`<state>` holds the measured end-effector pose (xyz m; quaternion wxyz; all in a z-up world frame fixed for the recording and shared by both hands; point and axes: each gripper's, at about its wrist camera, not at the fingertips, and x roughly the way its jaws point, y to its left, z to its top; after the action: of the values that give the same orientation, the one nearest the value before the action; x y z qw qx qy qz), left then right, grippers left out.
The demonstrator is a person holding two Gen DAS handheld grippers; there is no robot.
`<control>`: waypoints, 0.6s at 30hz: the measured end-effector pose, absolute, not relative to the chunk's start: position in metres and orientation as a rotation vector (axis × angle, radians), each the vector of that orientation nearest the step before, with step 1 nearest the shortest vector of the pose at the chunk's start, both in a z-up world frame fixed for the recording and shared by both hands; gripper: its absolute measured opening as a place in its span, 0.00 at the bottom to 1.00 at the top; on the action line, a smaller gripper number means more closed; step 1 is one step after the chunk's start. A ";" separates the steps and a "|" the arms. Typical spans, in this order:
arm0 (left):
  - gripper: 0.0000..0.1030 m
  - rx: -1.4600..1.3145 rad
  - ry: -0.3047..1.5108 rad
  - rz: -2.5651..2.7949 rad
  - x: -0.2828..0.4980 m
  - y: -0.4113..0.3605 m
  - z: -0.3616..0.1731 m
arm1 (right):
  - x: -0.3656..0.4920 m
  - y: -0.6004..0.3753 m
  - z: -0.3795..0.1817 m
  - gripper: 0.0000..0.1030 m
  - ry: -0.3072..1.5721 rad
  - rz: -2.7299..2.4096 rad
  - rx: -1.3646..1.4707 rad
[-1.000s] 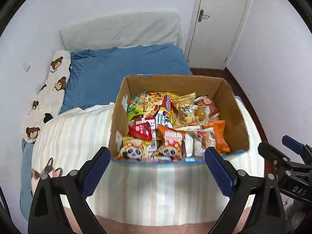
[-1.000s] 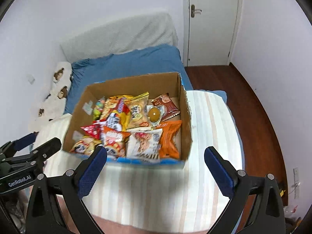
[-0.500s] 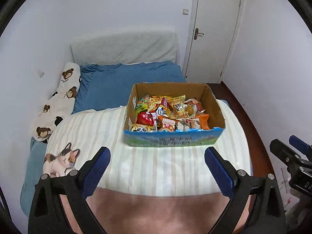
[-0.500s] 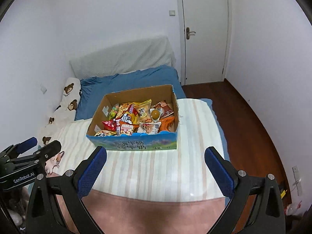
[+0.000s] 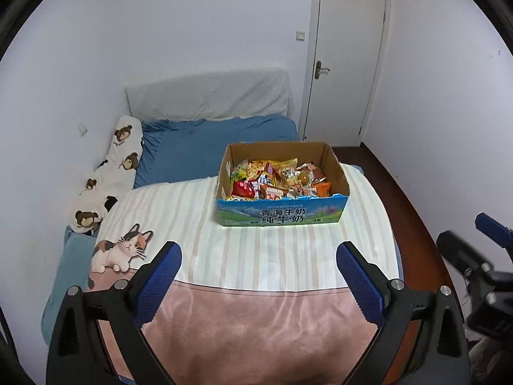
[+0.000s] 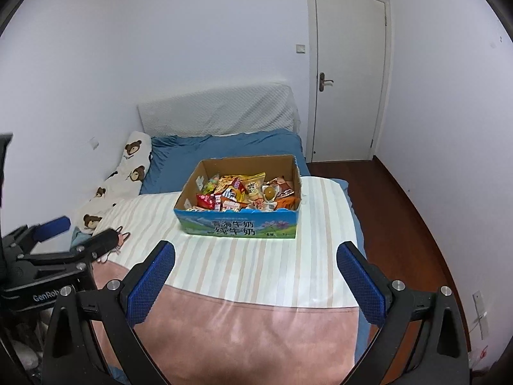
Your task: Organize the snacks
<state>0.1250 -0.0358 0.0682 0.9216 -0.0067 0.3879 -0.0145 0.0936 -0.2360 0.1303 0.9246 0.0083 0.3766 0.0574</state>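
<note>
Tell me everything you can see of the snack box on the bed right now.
The snack box is an open-topped cardboard carton, plain brown inside, its near face printed blue and green with Chinese characters. It sits flat and upright on the striped blanket, toward the bed's door side, with the blue sheet behind it. Mixed snack packets fill it loosely below the rim. Neither pair of tongs touches it.

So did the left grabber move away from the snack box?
Yes. The left gripper has backed away from the snack box: a second ago the box filled the view between its fingers, and now it sits small, far up the striped blanket.
</note>
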 end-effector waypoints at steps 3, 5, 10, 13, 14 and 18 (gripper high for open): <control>0.96 -0.014 0.785 -0.031 0.116 -0.036 0.073 | 0.084 -0.234 0.131 1.00 0.780 0.131 0.018; 0.96 -0.011 0.781 -0.030 0.113 -0.037 0.074 | 0.082 -0.234 0.133 1.00 0.781 0.133 0.017; 0.96 -0.010 0.780 -0.029 0.112 -0.036 0.072 | 0.085 -0.235 0.134 1.00 0.775 0.131 0.021; 0.96 -0.013 0.776 -0.019 0.115 -0.036 0.071 | 0.089 -0.236 0.133 1.00 0.765 0.120 0.018; 0.96 -0.015 0.771 -0.014 0.118 -0.035 0.071 | 0.092 -0.236 0.132 1.00 0.763 0.115 0.019; 0.96 -0.014 0.757 0.011 0.136 -0.035 0.068 | 0.110 -0.238 0.126 1.00 0.754 0.083 0.022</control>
<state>0.1357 -0.0351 0.0684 0.9292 -0.0068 0.3695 0.0053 0.1104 -0.2382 0.1256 0.9289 0.0109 0.3679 0.0407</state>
